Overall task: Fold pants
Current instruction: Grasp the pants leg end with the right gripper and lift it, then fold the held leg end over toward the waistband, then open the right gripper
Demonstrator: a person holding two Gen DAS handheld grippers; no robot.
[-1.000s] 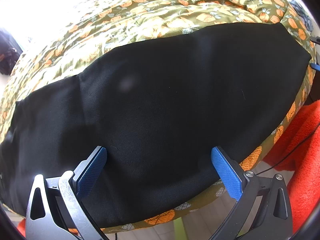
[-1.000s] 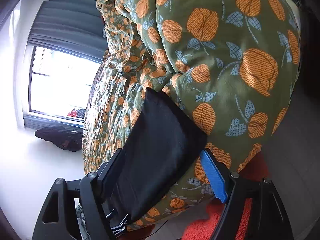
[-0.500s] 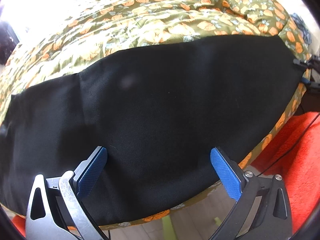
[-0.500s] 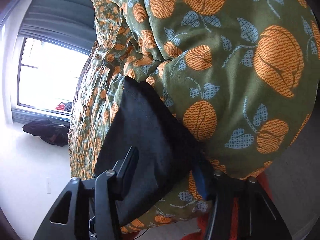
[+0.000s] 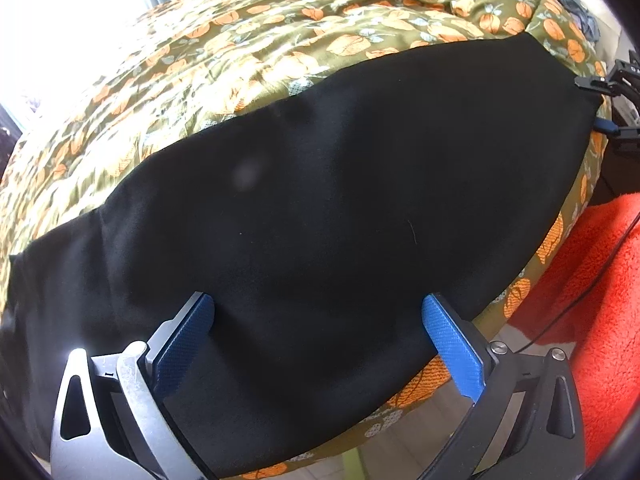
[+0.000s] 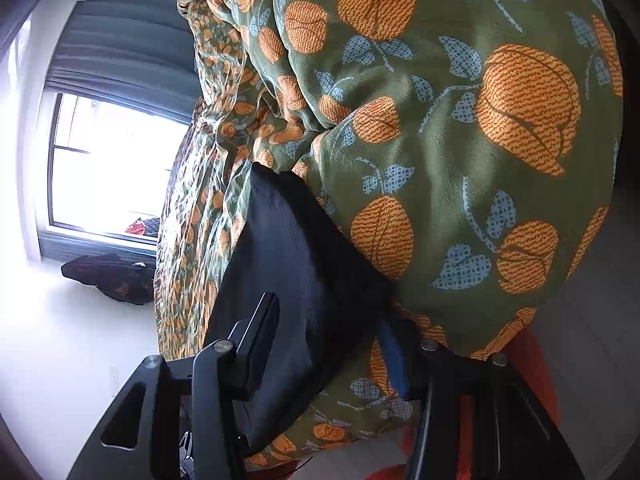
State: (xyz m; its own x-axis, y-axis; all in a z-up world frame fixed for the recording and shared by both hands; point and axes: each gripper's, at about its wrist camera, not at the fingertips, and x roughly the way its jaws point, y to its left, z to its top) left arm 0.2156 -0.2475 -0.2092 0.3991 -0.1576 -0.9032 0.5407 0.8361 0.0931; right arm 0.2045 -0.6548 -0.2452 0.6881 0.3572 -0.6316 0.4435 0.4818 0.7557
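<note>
Black pants [image 5: 340, 200] lie spread flat on a bed along its near edge. My left gripper [image 5: 318, 328] is open over the pants' near side, blue pads wide apart, holding nothing. In the right wrist view the end of the pants [image 6: 296, 280] lies between the jaws of my right gripper [image 6: 328, 344]. The jaws have narrowed onto the cloth, one finger on each side; whether they pinch it is unclear. The right gripper also shows in the left wrist view [image 5: 600, 104] at the pants' far right end.
The bed carries a green quilt with orange flowers [image 5: 280, 40], bunched high beside the right gripper [image 6: 460, 120]. An orange-red fleece [image 5: 600, 300] lies right of the bed. A window [image 6: 108, 168] and a dark bundle [image 6: 112, 276] on the floor are far off.
The right gripper's jaws have narrowed around the pants' end. The left gripper stays open and has shifted slightly over the pants.
</note>
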